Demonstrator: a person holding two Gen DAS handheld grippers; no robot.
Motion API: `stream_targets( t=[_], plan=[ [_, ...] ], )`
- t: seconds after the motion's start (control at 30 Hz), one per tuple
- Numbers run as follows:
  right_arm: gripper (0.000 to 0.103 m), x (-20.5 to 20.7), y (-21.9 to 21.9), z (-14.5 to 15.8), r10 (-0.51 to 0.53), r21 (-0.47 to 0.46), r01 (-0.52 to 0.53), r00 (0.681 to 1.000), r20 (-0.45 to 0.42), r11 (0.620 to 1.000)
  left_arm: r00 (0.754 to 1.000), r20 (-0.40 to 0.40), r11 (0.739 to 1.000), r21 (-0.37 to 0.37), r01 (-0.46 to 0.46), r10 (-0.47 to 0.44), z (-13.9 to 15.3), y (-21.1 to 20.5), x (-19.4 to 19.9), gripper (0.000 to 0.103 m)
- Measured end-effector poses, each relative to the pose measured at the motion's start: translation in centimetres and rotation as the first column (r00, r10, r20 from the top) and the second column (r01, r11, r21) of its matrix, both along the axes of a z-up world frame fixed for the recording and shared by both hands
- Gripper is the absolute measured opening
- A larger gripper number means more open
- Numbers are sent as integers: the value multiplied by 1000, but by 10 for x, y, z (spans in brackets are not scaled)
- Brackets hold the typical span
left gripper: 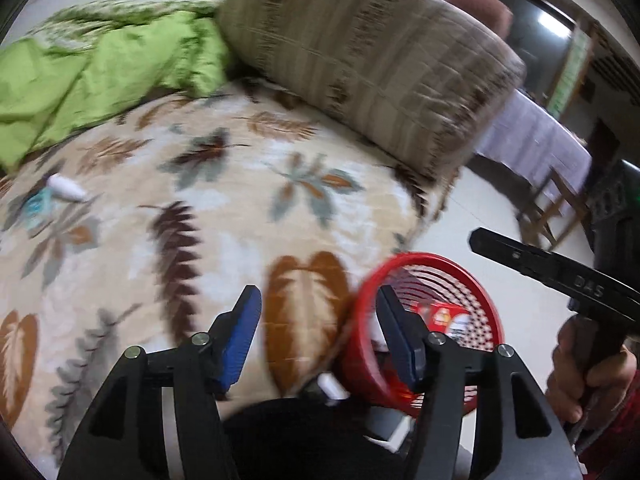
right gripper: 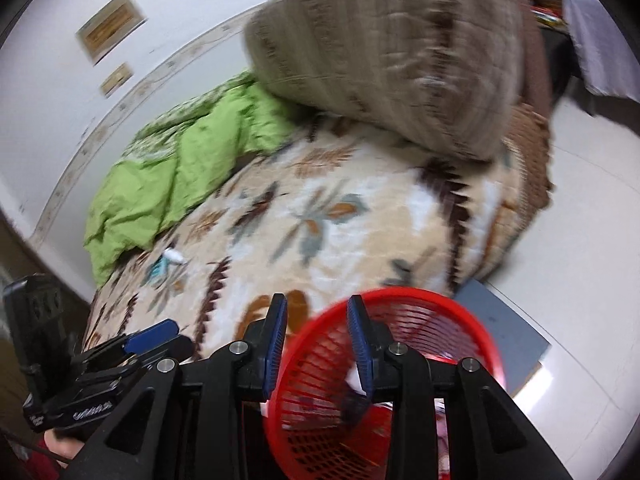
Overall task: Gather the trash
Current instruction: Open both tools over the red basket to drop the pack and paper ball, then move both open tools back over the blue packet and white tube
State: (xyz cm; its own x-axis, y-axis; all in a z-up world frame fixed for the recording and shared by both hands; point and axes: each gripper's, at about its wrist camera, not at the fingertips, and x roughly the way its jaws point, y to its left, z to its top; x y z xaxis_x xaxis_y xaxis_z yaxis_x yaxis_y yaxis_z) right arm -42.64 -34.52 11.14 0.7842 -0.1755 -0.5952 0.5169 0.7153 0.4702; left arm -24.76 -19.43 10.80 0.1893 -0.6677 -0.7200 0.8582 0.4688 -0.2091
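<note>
1. The right gripper sits over the near rim of the red mesh wastebasket. Its blue pads are set apart with the rim running between them, but blur keeps me from telling whether they actually pinch it. If they don't, the basket could tip or slide off the bed's edge and spill what is already in it.
2. The left gripper is spread wide and carries nothing. It hovers low over the leaf-patterned blanket, just beside the basket.
3. The trash left to collect, as I judge it, is a small white crumpled piece with a teal scrap touching it. Both lie far across the blanket near the green quilt (well apart from either gripper).
4. That reach is the second risk: both bits look light and flimsy, so the pads could snag the plush pile instead or nudge them under the quilt.
5. A red-and-white wrapper already lies in the basket.
</note>
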Motion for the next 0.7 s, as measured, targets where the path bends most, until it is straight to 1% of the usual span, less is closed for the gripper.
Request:
stream_targets(
  t=[0.07,0.17,0.23,0.33,0.4,0.47,0.5,0.53,0.6,0.63,0.67,0.7],
  plan=[
    [33,21,9,7,56,-12,-56,998,4,998,999,4,999,-2,-50,50,1,14,16,60],
    [33,51,25,15,135,-39,-135,991,-1,990,989,-3,989,-4,-145,145,-1,41,49,62],
    [33,76,37,21,192,-62,-192,981,-15,979,980,-8,980,0,-201,201,-4,57,68,62],
    [34,109,51,21,266,-51,-267,964,-25,962,955,-7,955,23,-296,296,-13,83,96,62],
    [35,132,60,19,311,-42,-313,950,-42,949,928,9,926,55,-372,373,-21,101,119,62],
    [35,158,70,15,352,-45,-355,934,-63,934,903,29,899,76,-430,429,-28,115,135,63],
    [35,171,76,13,371,-50,-375,925,-77,926,879,46,873,97,-477,475,-33,125,148,63],
    [35,183,80,12,386,-54,-392,918,-88,918,862,51,855,111,-507,505,-37,132,158,63],
    [35,210,87,8,420,-61,-428,901,-109,902,834,48,824,127,-551,550,-45,145,176,63],
    [36,224,91,6,439,-60,-448,890,-122,892,815,53,804,140,-578,577,-50,153,186,63],
    [38,243,95,3,462,-62,-473,876,-138,879,806,55,793,147,-591,590,-54,157,192,63],
    [39,257,97,1,471,-63,-483,870,-146,873,794,60,779,161,-606,605,-59,162,202,63]
  ],
)
